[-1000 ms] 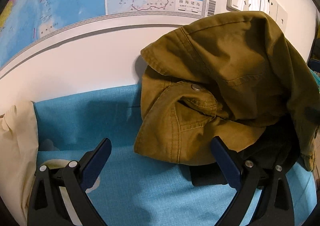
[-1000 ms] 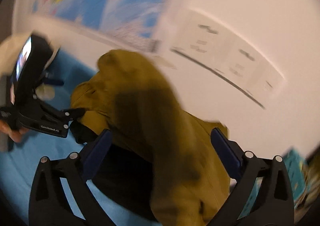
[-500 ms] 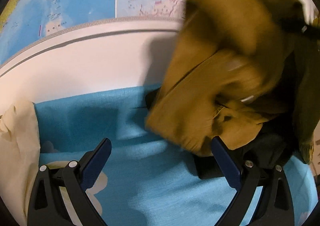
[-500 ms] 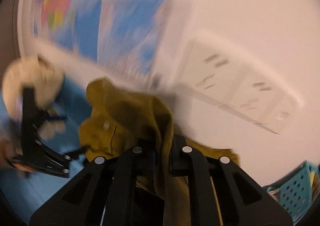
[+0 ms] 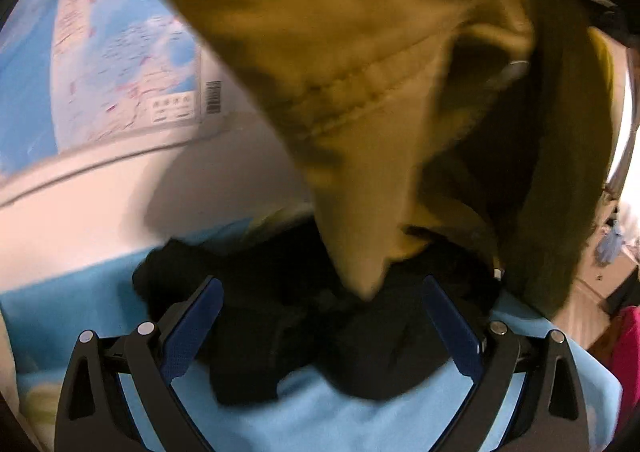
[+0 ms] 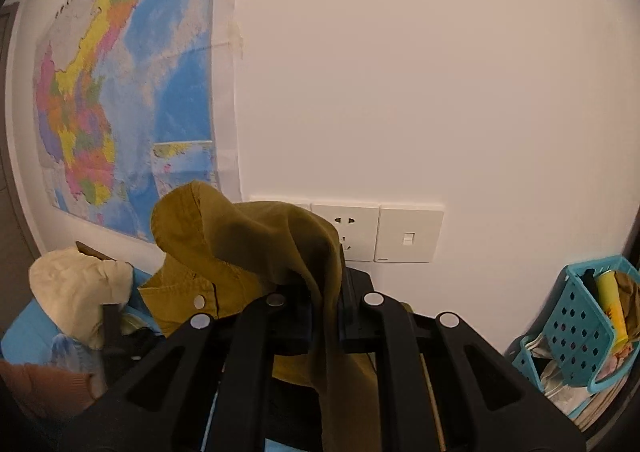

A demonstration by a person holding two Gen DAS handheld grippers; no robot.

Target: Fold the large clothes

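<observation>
An olive-brown jacket hangs lifted in the air. My right gripper is shut on a fold of it near the top, and the cloth drapes down over the gripper. In the left wrist view the jacket fills the upper frame, blurred, its lower corner dangling just above the table. My left gripper is open and empty over the blue table cloth. A black garment lies on the cloth between and beyond its fingers.
A wall map and wall sockets are behind the table. A cream garment lies at the left. A teal basket with items stands at the right.
My right gripper shut on the jacket and lifted it high off the table, uncovering the black garment. My left gripper stayed open and turned right toward the black garment.
</observation>
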